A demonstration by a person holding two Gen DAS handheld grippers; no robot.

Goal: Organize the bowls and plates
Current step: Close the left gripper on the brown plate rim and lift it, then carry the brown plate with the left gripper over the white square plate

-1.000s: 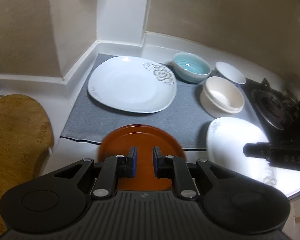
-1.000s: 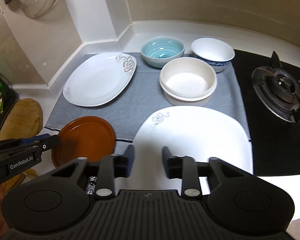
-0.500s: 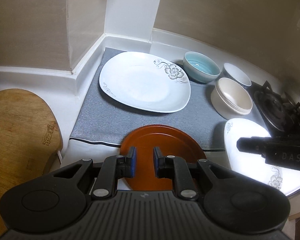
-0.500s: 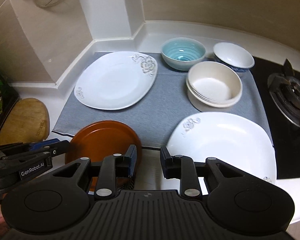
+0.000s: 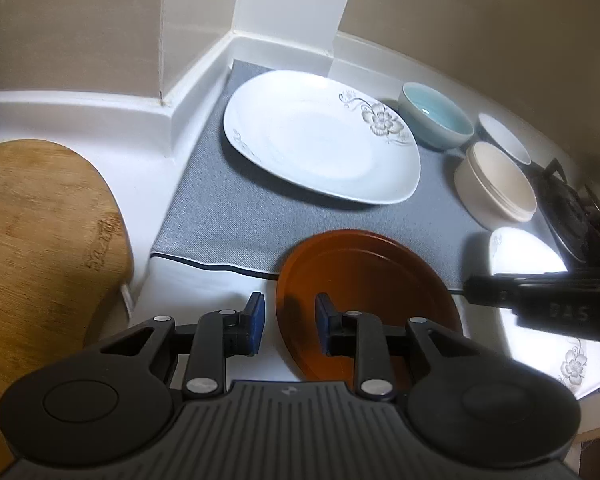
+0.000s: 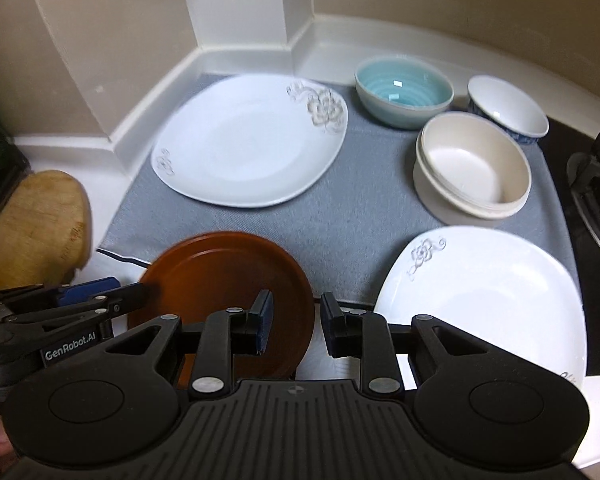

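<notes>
Left gripper (image 5: pixel 287 322) hangs at the brown plate's (image 5: pixel 364 300) 9 o'clock rim, jaws opening, rim edge between them, pads not pressing. Right gripper (image 6: pixel 296 326) holds its jaws apart, empty, above the gap between that plate and the near white floral plate (image 6: pixel 492 300). Risk: the plate overhangs the grey mat (image 5: pixel 236 208); a shallow bite could tip it off, or the grippers could collide.
</notes>
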